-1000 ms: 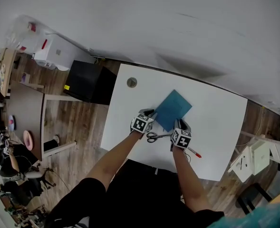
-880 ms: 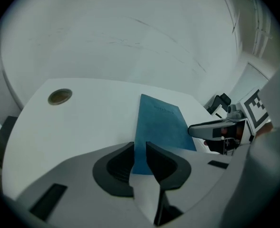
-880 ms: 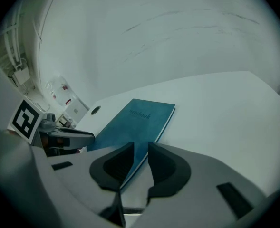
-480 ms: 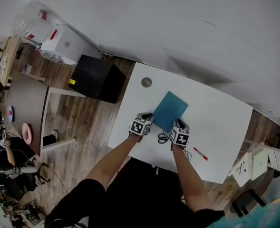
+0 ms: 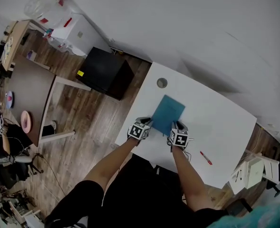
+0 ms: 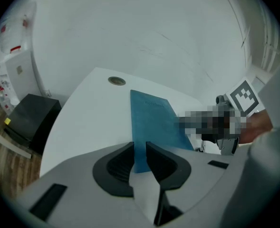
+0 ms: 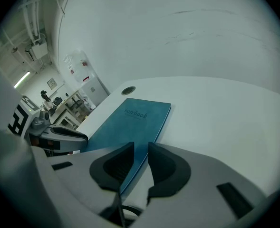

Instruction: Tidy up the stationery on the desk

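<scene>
Two grippers pinch one blue notebook [image 5: 168, 114]: the left gripper [image 6: 140, 148] clamps its near left corner, the right gripper [image 7: 140, 148] its near right edge. A red pen [image 5: 206, 157] lies apart, to the right. The notebook seems to rest on the white desk [image 5: 220, 122]; beyond it sits a round grommet [image 5: 162, 83].

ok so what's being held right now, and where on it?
The blue notebook, by both grippers: left gripper clamps its near-left corner, right gripper its near-right corner.
</scene>
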Demonstrator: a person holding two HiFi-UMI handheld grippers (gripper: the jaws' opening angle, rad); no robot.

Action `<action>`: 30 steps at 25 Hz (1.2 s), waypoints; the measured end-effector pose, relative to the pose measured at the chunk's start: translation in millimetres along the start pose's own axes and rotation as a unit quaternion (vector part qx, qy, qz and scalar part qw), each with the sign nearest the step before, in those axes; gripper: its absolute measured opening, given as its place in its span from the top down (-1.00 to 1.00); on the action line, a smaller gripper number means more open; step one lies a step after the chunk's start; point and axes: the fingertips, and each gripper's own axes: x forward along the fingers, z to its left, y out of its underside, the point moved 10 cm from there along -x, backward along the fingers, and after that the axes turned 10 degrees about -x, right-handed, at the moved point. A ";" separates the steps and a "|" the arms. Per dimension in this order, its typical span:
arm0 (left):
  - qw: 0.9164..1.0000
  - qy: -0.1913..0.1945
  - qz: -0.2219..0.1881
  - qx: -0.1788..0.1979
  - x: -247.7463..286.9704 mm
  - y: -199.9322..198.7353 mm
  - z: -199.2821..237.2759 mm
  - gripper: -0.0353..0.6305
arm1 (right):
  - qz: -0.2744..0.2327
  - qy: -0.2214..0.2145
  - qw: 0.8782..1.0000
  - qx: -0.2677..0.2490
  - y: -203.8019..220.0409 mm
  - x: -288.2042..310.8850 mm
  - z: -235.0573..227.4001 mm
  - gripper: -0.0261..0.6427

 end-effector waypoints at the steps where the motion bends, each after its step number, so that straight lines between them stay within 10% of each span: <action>1: 1.000 -0.001 -0.004 -0.007 -3.2 2.7 4.0 0.64 | 0.001 -0.002 1.000 -0.003 -1.0 1.6 4.7 0.63; 30: 0.996 0.042 -0.027 -0.079 -66.9 51.2 93.6 0.62 | 0.021 -0.011 0.999 -0.033 -5.4 26.0 104.0 0.63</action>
